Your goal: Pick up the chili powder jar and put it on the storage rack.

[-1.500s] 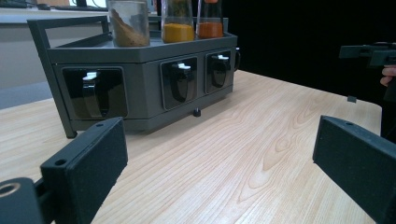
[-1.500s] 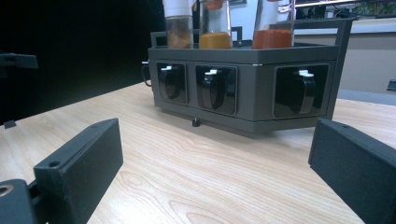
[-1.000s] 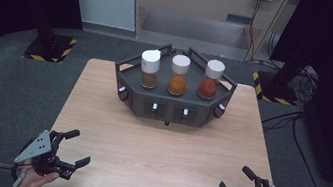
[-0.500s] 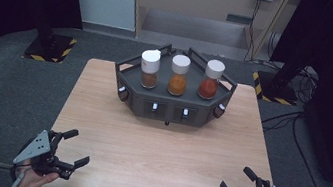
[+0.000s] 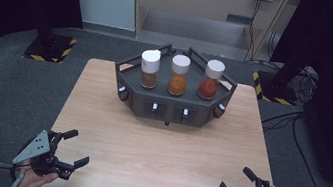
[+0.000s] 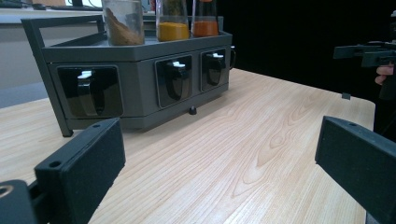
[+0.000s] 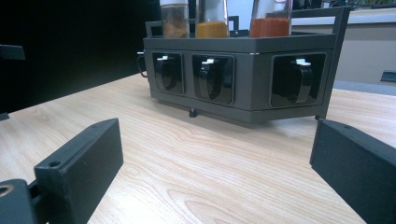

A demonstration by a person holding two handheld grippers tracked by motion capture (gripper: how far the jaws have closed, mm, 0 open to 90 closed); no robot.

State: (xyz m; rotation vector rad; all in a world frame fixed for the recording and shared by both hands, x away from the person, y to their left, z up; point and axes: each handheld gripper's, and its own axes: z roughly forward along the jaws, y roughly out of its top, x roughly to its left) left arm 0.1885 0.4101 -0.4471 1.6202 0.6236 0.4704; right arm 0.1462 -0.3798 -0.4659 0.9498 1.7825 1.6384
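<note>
Left gripper (image 5: 70,148): jaws spread wide, holding nothing and touching nothing; it sits over the near left corner of the wooden table (image 5: 160,153), held in the person's left hand (image 5: 32,178).
Right gripper (image 5: 237,181): jaws likewise wide apart and empty, over the near right corner, mirroring the left one.
Open room: a broad stretch of bare tabletop lies between the two grippers and ahead of both, up to the rack; nothing stands on it.
Edges: both grippers hang close to the table's near edge, each just inside its side edge; dark floor lies beyond.
Spice rack (image 5: 170,107): a dark grey angled stand toward the far middle of the table, well apart from both grippers, with four small knobbed drawer fronts facing the person.
Brown spice jar (image 5: 149,69): upright on the rack's top, left place, white cap.
Orange spice jar (image 5: 179,75): upright, middle place, white cap.
Red spice jar (image 5: 211,79): upright, right place, white cap.
In the way: the rack's raised rail (image 7: 339,28) frames the jars at the sides.
</note>
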